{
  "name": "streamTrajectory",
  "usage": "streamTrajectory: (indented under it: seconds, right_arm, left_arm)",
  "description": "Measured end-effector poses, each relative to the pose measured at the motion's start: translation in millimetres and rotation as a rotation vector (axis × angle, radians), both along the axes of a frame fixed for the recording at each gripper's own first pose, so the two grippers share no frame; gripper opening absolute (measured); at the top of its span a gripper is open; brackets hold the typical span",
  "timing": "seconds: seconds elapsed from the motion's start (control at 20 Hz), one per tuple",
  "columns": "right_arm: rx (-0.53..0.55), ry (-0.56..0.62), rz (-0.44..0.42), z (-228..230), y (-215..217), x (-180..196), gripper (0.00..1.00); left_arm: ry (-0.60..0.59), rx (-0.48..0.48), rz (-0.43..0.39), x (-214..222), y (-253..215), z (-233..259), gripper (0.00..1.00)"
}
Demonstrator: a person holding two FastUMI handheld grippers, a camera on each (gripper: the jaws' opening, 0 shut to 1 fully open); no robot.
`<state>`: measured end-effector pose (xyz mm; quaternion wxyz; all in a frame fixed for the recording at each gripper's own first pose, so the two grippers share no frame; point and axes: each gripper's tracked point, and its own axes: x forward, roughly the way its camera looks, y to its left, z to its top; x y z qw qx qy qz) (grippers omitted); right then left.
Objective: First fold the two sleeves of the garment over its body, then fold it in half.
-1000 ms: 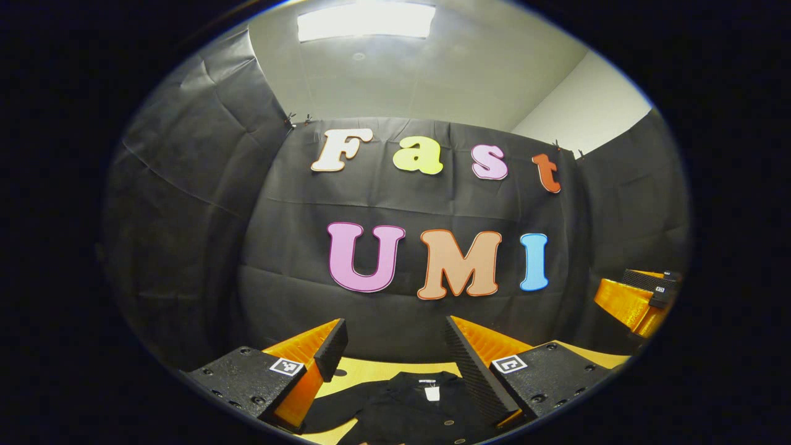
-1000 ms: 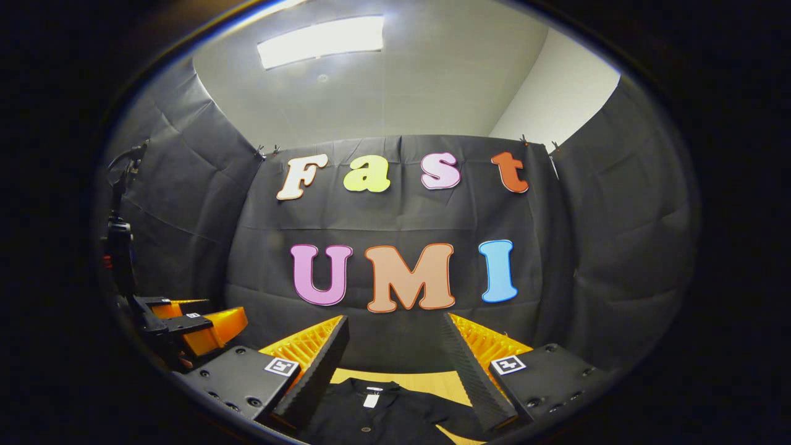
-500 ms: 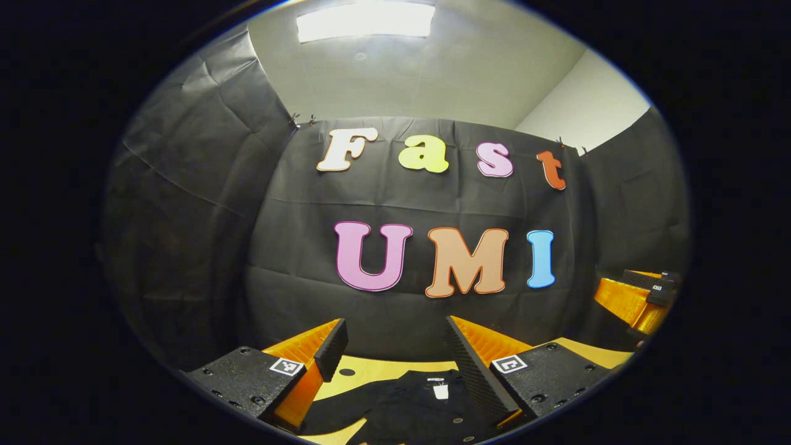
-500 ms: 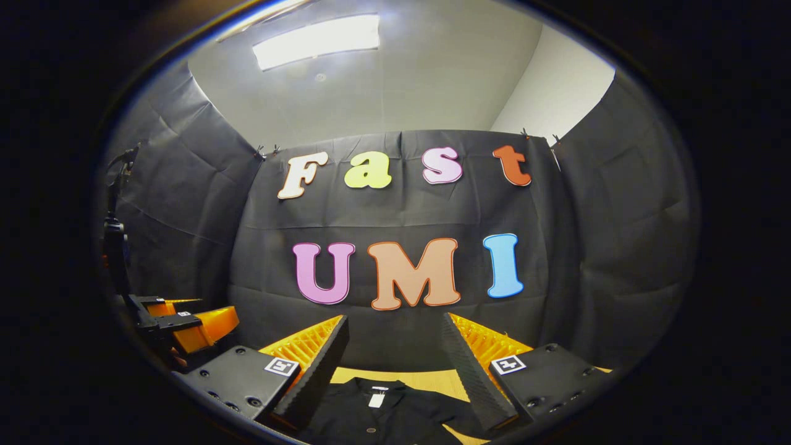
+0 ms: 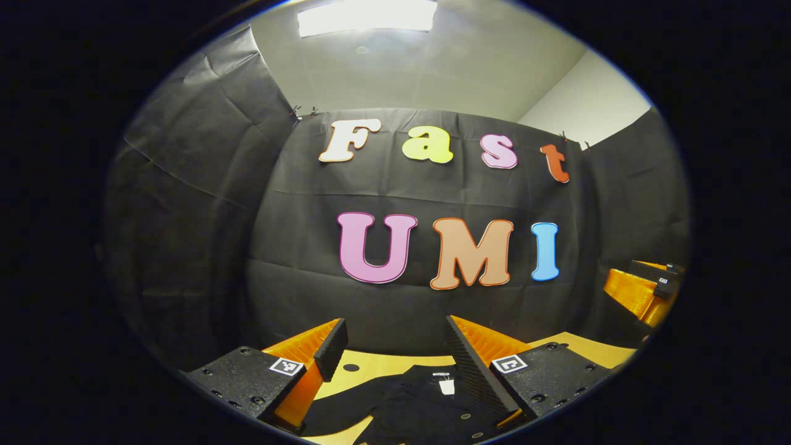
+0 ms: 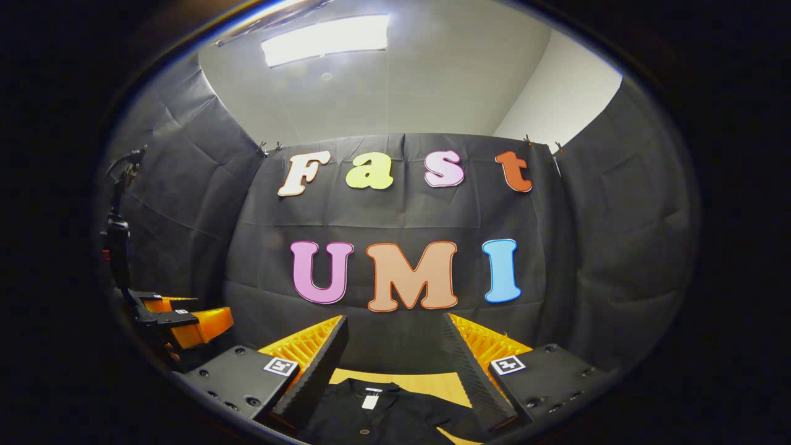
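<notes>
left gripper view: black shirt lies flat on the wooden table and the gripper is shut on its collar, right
Not quite. The left gripper is open, its fingers spread apart above the black shirt, gripping nothing; the left gripper view shows this. The shirt does lie on the wooden table, its collar with the white tag toward the booth wall.

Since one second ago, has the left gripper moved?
Yes. In the left gripper view the wall cloth sits higher and further right, and more of the black shirt shows, so the left gripper tilted slightly down and left.
</notes>
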<state>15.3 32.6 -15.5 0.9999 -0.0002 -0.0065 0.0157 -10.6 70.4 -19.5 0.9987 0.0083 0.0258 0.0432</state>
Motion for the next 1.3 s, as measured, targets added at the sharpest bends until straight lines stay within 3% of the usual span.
streamTrajectory:
  seconds: [0.75,1.3]
  right_arm:
    - [-0.022,0.076,-0.014,-25.0,-25.0,21.9,0.98]
    - [-0.165,0.193,-0.182,-70.9,-145.8,39.5,0.97]
  left_arm:
    - [0.009,-0.005,-0.004,12.1,-9.2,-7.1,0.94]
    - [0.007,0.013,0.006,28.8,-28.4,-10.5,0.97]
